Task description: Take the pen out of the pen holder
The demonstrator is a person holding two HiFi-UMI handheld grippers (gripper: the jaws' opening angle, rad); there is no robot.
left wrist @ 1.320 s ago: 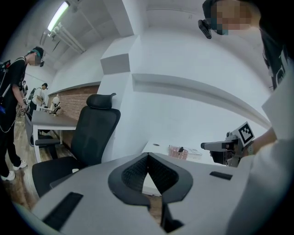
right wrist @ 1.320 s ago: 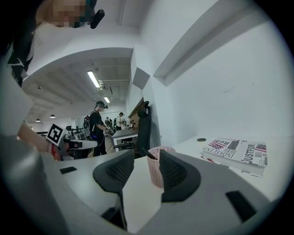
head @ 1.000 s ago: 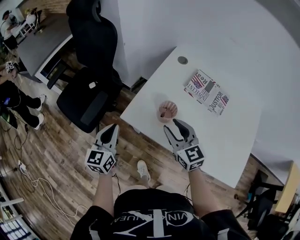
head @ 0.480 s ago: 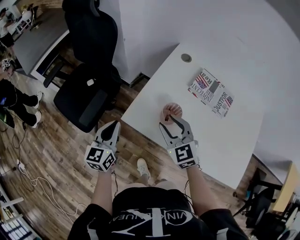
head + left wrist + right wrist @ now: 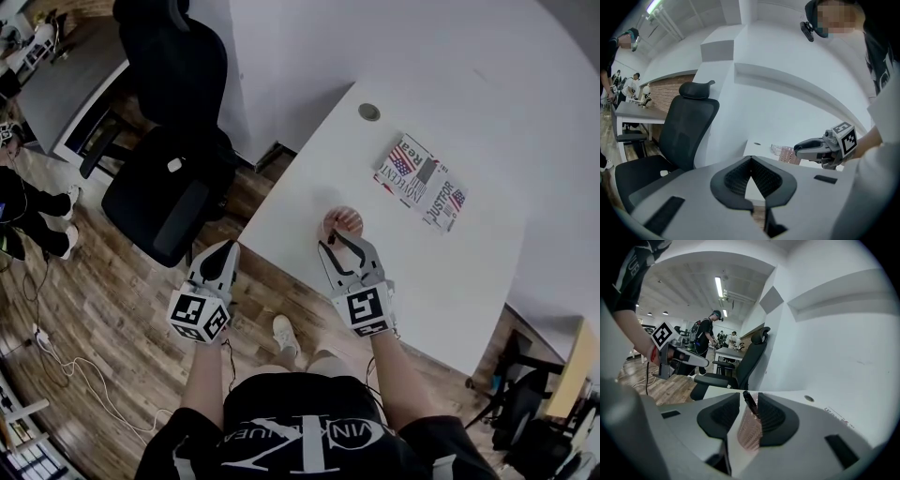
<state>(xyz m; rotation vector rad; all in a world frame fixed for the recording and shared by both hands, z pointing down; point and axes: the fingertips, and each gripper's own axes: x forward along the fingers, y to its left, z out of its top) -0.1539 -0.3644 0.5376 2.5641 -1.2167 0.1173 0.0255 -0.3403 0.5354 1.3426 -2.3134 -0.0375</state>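
A pink mesh pen holder (image 5: 342, 223) stands near the front left edge of the white table (image 5: 450, 281). A black pen (image 5: 751, 404) sticks up out of the pen holder (image 5: 750, 432) at a slant. My right gripper (image 5: 339, 244) reaches the holder from the near side. In the right gripper view its jaws (image 5: 749, 397) are closing with the pen's top between them, and a gap still shows beside the pen. My left gripper (image 5: 223, 255) hangs shut over the wooden floor, left of the table, with nothing in it.
A printed magazine (image 5: 419, 182) lies on the table beyond the holder, and a round cable grommet (image 5: 369, 112) sits near the far edge. A black office chair (image 5: 164, 150) stands on the floor to the left. People stand at desks in the background.
My right gripper has moved forward to the pen holder and rolled, and its jaws have narrowed around the pen. My left gripper has stayed almost where it was.
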